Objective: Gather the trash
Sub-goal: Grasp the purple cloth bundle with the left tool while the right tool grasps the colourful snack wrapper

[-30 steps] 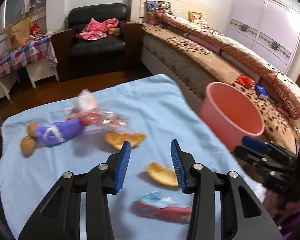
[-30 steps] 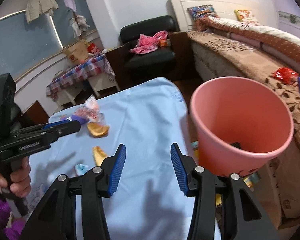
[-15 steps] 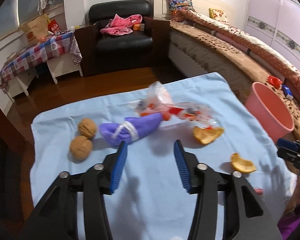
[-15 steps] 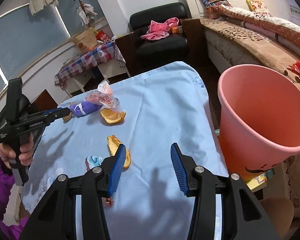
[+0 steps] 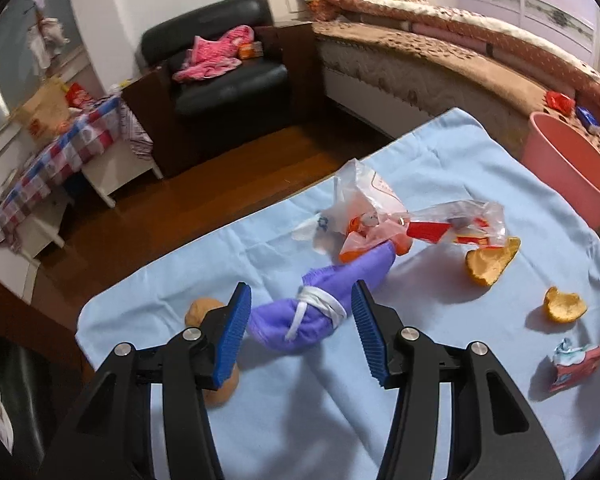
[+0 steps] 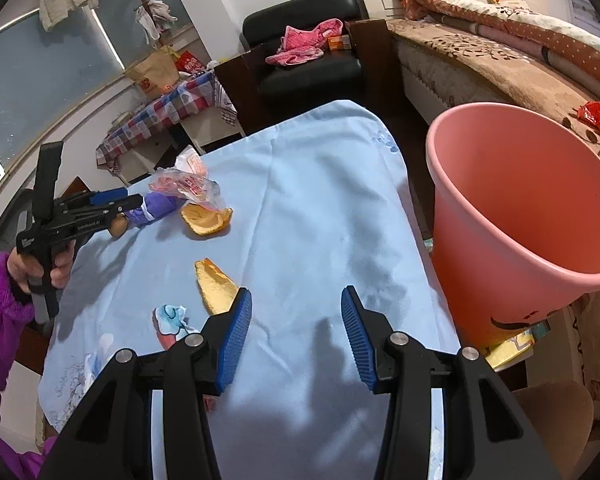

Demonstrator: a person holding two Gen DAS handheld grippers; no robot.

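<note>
We take the pink bucket (image 6: 516,216) as our landmark; it stands just off the right edge of the tabletop (image 6: 320,200), which is covered in a light blue cloth, with the bed (image 6: 500,64) behind it.

Our left gripper (image 5: 298,330) is well away from the bucket, over the far left part of the cloth. Its jaws have just been opening and now stand wide, with the purple bundle (image 5: 320,304), tied with a white band, lying between the blue pads; the pads do not press on it, so nothing is held. Two walnuts (image 5: 200,310) lie on the side of the bundle away from the bucket, partly hidden behind the left finger. Toward the bucket from the bundle, a crumpled clear wrapper (image 5: 388,220) with red print rests against the bundle's far end.

Two pieces of orange peel (image 5: 490,262) lie between the wrapper and the bucket, and a small torn red and blue packet (image 5: 576,364) lies nearer us than the peels.

Our right gripper (image 6: 296,338) hovers above bare cloth just left of the bucket, its jaws about half open and empty. In its view a hand (image 6: 40,264) in a purple sleeve holds the left gripper's handle.
</note>
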